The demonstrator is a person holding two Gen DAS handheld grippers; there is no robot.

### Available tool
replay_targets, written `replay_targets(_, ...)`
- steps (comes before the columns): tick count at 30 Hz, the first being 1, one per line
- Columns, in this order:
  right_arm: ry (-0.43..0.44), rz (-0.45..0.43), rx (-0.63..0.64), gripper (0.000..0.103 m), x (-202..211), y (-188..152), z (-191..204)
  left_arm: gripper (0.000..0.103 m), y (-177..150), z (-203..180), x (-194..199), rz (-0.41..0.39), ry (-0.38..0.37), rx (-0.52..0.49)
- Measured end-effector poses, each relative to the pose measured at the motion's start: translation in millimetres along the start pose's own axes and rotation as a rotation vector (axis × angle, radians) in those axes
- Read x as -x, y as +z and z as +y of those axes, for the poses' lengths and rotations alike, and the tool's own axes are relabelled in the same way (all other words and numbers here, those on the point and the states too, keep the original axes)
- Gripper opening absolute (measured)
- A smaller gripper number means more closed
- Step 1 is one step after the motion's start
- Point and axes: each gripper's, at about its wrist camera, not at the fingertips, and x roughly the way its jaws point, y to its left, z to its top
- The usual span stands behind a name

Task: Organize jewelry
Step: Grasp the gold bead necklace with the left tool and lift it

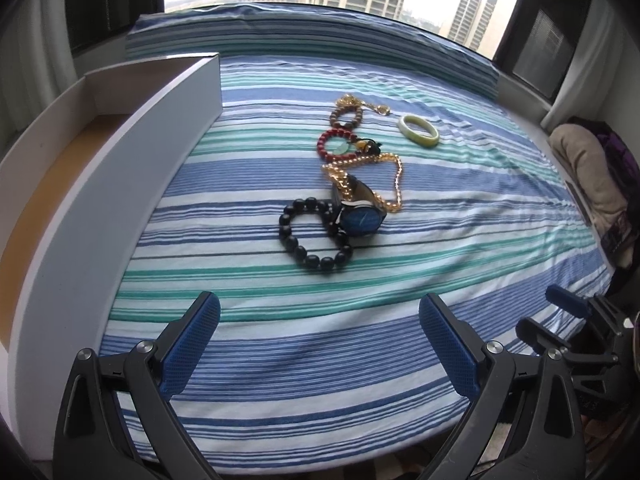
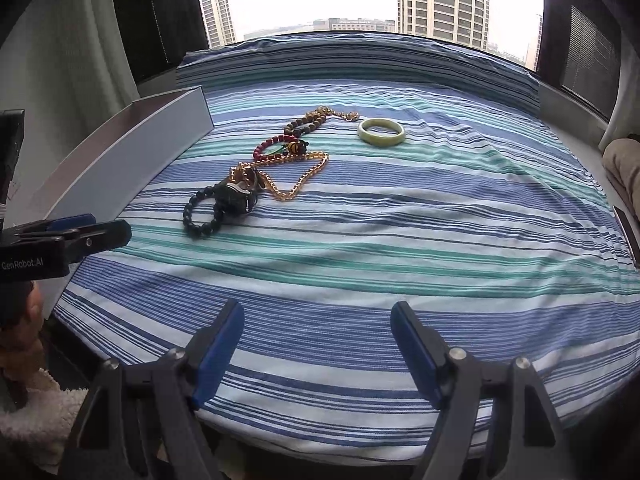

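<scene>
Both tongs gaped empty, left tongs [image 1: 320, 344] and right tongs [image 2: 318, 344], nothing picked yet. Ahead lay the black bead bracelet [image 1: 314, 236] touching the watch [image 1: 362, 218], then gold chain [image 1: 384, 180]; farthest, the jade bangle [image 1: 418, 130]. Next, probably the bracelet into the tray [image 1: 100, 184] left.

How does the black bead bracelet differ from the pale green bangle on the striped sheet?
The black round-bead bracelet is a string of separate dark beads; the pale green jade-like bangle is one smooth solid ring. The black bracelet touches the blue-faced wristwatch in the jewelry cluster; the bangle lies apart from the cluster. The bracelet lies nearer the open hand-held grippers; the bangle lies farther back. Both lie flat on the blue-and-green striped sheet.
</scene>
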Motion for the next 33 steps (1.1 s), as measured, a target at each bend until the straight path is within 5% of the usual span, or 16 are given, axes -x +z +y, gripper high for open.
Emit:
replay_targets(9,0.007,0.010,-0.026,0.077,-6,0,-9,0.094,90,12,-62,0.106,-0.177,0.039)
replay_targets(16,0.002,-0.002,-0.049,0.077,-1,-1,-18,0.053,130,21,-160,0.334,-0.184,0.102)
replay_targets(20,0.000,0.004,-0.060,0.077,-2,-3,-24,0.049,127,17,-179,0.390,-0.165,0.100)
replay_targets(24,-0.002,0.011,-0.079,0.077,-5,-5,-32,0.045,130,10,-181,0.390,-0.161,0.094)
replay_targets(26,-0.005,0.008,-0.084,0.077,-5,-4,-34,0.010,130,8,-183,0.412,-0.194,0.103)
replay_targets(27,-0.008,0.006,-0.085,0.077,-5,-4,-35,0.006,130,7,-185,0.416,-0.203,0.105)
replay_targets(33,-0.026,-0.005,-0.100,0.077,-2,-5,-41,0.005,140,10,-150,0.301,-0.243,0.134)
